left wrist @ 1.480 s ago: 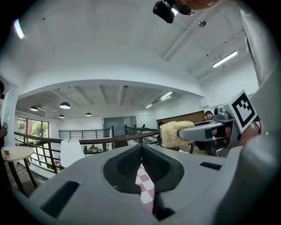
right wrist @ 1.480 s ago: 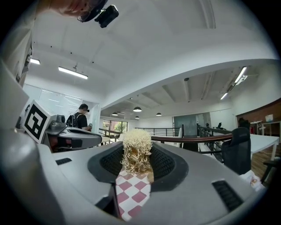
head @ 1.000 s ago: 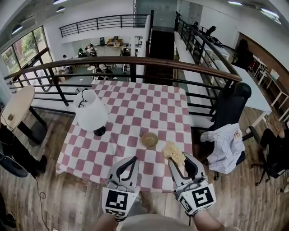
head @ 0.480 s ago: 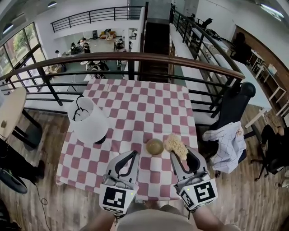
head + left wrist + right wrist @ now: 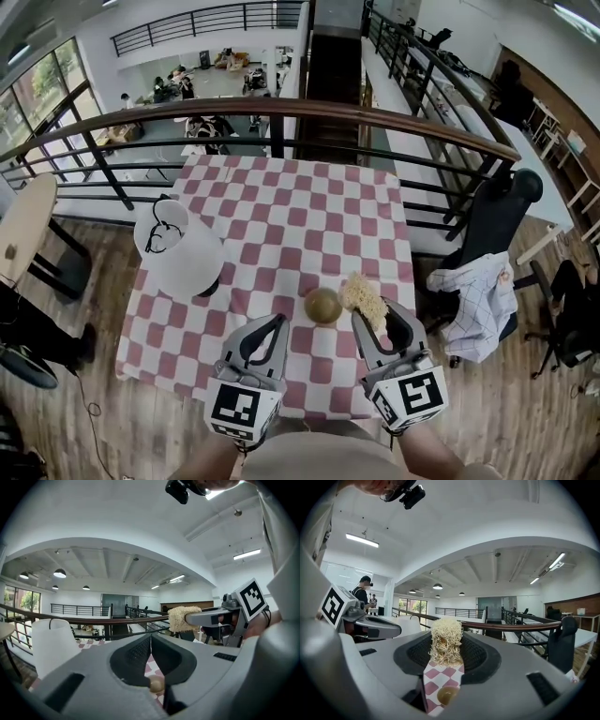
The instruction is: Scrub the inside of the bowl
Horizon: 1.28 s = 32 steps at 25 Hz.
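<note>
head view: approach step. right gripper [image 5: 377, 321], clamped on scrubber [image 5: 364, 298], just beside the bowl [image 5: 322, 305]; left gripper [image 5: 265, 330] (jaws together, empty) near it. next, likely: press scrubber inside bowl.

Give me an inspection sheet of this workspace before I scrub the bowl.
Surface: table under a red-and-white checked cloth.
Job's things: bowl upright near the table's near edge; scrubber just right of it, not inside.
Clutter: white lamp on the table's left side.
Grippers: left hand-held gripper shut, empty; right hand-held gripper shut on the scrubber.
Cables: thin cable on the floor, lower left.
Surroundings: railing behind the table; chair with checked shirt draped on it, right.
</note>
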Tool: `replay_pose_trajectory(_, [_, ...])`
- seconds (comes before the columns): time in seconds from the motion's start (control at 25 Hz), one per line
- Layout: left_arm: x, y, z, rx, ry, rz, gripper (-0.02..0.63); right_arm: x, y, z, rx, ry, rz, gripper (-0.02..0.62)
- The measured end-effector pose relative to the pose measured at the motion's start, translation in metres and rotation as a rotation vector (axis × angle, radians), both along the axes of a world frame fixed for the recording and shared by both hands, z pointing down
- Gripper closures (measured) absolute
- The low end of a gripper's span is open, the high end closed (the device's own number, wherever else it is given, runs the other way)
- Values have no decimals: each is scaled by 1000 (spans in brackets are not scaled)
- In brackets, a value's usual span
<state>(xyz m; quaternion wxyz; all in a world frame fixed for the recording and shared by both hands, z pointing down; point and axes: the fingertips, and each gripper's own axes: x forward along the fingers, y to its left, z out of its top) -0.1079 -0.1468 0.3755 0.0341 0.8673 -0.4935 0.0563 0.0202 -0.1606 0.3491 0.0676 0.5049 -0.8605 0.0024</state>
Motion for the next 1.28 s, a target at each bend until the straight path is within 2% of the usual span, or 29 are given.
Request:
replay_pose_trajectory(0.12, [-1, -12, 6, -14, 33, -25, 591, 4, -11, 0, 11, 14, -9, 433])
replay_pose_trajectory(0.48, [20, -52, 58, -167, -19, 4, 587, 18, -40, 30, -46, 7, -18, 433])
replay_pose_trajectory(0.6, [29, -64, 84, -231, -38, 26, 517, 19, -45, 39, -67, -2, -24, 433])
replay_pose_trajectory(1.0, [41, -99, 159, -380, -47, 25, 511, 25, -69, 76, -115, -1, -25, 433])
replay_pose_trajectory(1.12, [45, -102, 189, -453, -55, 23, 506, 25, -76, 95, -144, -5, -26, 433])
replay_pose_trajectory(1.28, [51, -104, 232, -570, -19, 21, 506, 25, -80, 115, -144, 0, -21, 433])
